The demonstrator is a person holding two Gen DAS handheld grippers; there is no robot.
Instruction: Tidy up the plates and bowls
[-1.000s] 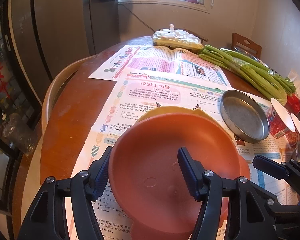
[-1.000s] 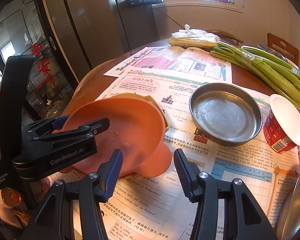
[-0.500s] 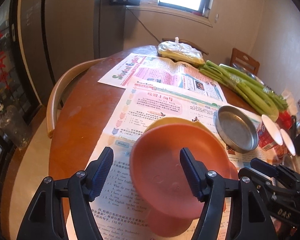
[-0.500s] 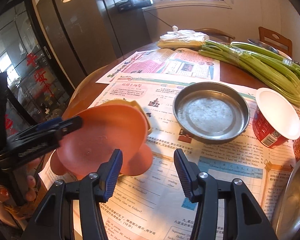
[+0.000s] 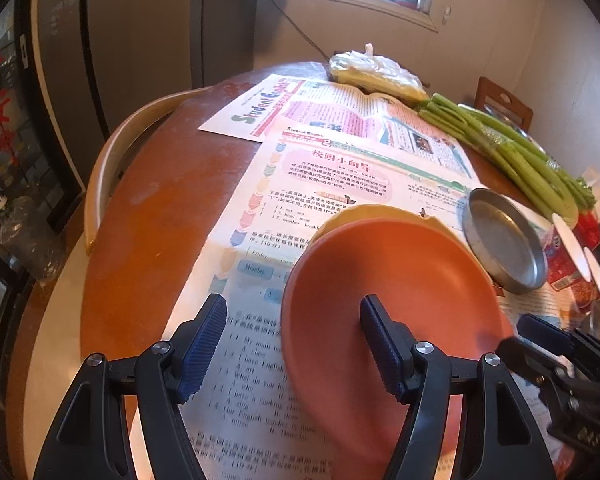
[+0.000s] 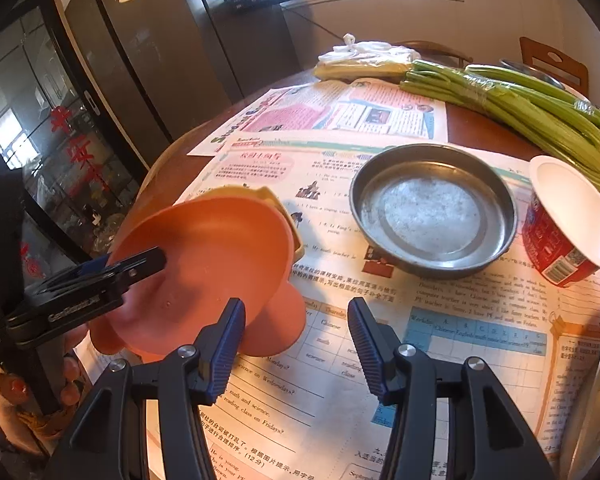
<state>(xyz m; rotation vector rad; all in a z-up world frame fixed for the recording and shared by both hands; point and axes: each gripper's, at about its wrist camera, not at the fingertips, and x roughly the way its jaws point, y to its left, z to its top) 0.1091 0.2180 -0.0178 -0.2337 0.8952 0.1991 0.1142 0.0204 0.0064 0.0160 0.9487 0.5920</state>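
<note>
An orange plate (image 5: 396, 280) stands tilted, leaning on a yellow bowl (image 5: 376, 211) behind it. A second flat orange piece (image 6: 284, 320) lies under it on the newspaper. My left gripper (image 5: 292, 344) is open: its right finger sits in front of the plate's hollow, and newspaper shows between its left pad and the rim. In the right wrist view one left finger (image 6: 140, 264) reaches over the plate (image 6: 212, 260). My right gripper (image 6: 294, 340) is open over the newspaper with nothing in it, its left pad close to the flat orange piece.
A round metal dish (image 6: 432, 208) lies right of the plates, with a red white-lidded cup (image 6: 568, 220) beyond it. Green stalks (image 6: 520, 104) and a plastic bag (image 5: 372, 72) lie at the back. A chair back (image 5: 112, 152) curves along the table's left edge. A metal rim (image 6: 596, 400) shows far right.
My left gripper's jaws have widened and it has drawn back to the left. The orange plate now lies mostly to its right. The right gripper has kept its place and opening.
</note>
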